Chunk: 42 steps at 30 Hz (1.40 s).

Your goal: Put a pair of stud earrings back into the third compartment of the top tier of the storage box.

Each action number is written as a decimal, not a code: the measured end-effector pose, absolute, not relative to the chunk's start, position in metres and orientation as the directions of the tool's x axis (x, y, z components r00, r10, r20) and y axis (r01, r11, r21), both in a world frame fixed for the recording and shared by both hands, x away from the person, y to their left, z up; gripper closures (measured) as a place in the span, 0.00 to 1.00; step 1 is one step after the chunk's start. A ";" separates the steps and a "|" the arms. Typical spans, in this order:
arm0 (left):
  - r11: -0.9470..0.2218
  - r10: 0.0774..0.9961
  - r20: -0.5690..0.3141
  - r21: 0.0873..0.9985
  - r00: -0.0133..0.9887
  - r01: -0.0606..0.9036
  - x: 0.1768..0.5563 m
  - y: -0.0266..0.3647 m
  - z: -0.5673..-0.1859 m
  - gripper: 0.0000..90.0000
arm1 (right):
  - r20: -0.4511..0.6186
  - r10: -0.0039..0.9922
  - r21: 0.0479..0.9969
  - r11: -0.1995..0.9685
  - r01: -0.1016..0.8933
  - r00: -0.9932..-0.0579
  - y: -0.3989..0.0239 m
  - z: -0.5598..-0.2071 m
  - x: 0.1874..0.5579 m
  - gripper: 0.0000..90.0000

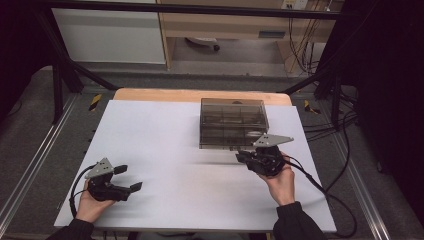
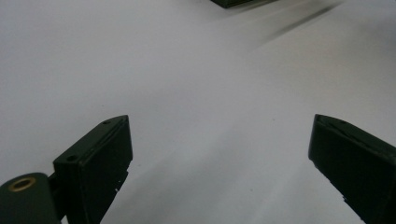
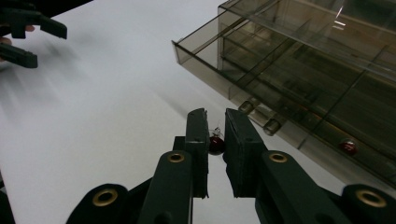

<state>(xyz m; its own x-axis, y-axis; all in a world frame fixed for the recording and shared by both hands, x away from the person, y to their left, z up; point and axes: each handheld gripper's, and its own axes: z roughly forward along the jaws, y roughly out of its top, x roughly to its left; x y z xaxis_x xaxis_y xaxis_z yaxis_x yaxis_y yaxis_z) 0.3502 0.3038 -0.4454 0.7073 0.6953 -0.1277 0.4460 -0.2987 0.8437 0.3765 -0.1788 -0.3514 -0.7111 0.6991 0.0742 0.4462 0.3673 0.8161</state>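
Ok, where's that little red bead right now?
In the right gripper view, the small red bead sits between the right claw's nearly closed jaws, just in front of the clear plastic drawer box.

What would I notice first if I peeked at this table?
Probably the smoky see-through box with little compartments, sitting toward the far right of the white table. Right in front of it, the right gripper pinches a tiny dark red ball between its jaws, and another red ball sits inside the box. The left gripper waits near the front left with its jaws wide apart.
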 end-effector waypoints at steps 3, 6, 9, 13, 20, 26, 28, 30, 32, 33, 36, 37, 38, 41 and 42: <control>-0.299 0.695 -0.128 0.844 0.707 0.446 0.350 0.304 -0.445 0.07 | 0.068 0.711 0.817 0.363 0.447 -0.700 -0.183 -0.348 0.381 0.89; -0.299 0.696 -0.127 0.844 0.707 0.446 0.350 0.304 -0.445 0.07 | 0.067 0.725 0.817 0.354 0.455 -0.685 -0.187 -0.345 0.386 0.89; -0.299 0.695 -0.128 0.844 0.707 0.446 0.350 0.304 -0.445 0.07 | 0.063 0.738 0.815 0.350 0.461 -0.672 -0.190 -0.343 0.392 0.89; -0.298 0.696 -0.128 0.844 0.707 0.446 0.350 0.304 -0.445 0.07 | 0.060 0.755 0.806 0.349 0.478 -0.653 -0.193 -0.342 0.401 0.89; -0.301 0.695 -0.127 0.843 0.708 0.445 0.350 0.304 -0.446 0.07 | 0.049 0.778 0.797 0.347 0.494 -0.627 -0.200 -0.342 0.415 0.89; -0.299 0.696 -0.128 0.843 0.707 0.447 0.350 0.304 -0.446 0.07 | 0.051 0.798 0.793 0.333 0.510 -0.601 -0.206 -0.343 0.429 0.89; -0.300 0.695 -0.128 0.842 0.707 0.448 0.350 0.304 -0.446 0.07 | 0.057 0.808 0.790 0.323 0.521 -0.587 -0.208 -0.345 0.436 0.89; -0.301 0.695 -0.128 0.842 0.708 0.447 0.350 0.304 -0.446 0.07 | 0.057 0.809 0.787 0.324 0.524 -0.586 -0.209 -0.346 0.438 0.89; -0.301 0.695 -0.128 0.842 0.707 0.448 0.350 0.304 -0.446 0.07 | 0.050 0.816 0.782 0.327 0.531 -0.576 -0.211 -0.349 0.443 0.89; -0.300 0.695 -0.129 0.842 0.708 0.448 0.350 0.304 -0.446 0.07 | 0.054 0.818 0.779 0.324 0.536 -0.572 -0.212 -0.351 0.446 0.89; -0.299 0.696 -0.129 0.842 0.707 0.448 0.350 0.304 -0.446 0.07 | 0.057 0.827 0.773 0.318 0.549 -0.560 -0.214 -0.355 0.451 0.89; -0.299 0.696 -0.128 0.843 0.707 0.448 0.350 0.304 -0.446 0.07 | 0.060 0.830 0.771 0.314 0.553 -0.554 -0.215 -0.356 0.452 0.89; -0.301 0.695 -0.128 0.842 0.708 0.448 0.351 0.304 -0.446 0.07 | 0.059 0.832 0.770 0.314 0.556 -0.552 -0.216 -0.357 0.454 0.89; -0.301 0.695 -0.128 0.842 0.708 0.448 0.351 0.304 -0.446 0.07 | 0.062 0.837 0.764 0.311 0.565 -0.544 -0.217 -0.360 0.456 0.89; -0.302 0.695 -0.128 0.841 0.707 0.448 0.351 0.304 -0.446 0.07 | 0.065 0.837 0.763 0.310 0.567 -0.544 -0.217 -0.361 0.457 0.89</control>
<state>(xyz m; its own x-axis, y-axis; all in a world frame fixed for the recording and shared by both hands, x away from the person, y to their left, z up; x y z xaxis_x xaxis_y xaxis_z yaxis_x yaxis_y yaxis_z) 0.3506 0.3038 -0.4461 0.7074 0.6952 -0.1277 0.4483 -0.3016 0.8415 0.4568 -0.2174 -0.3613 -0.5439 0.8366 0.0647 0.5672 0.3098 0.7630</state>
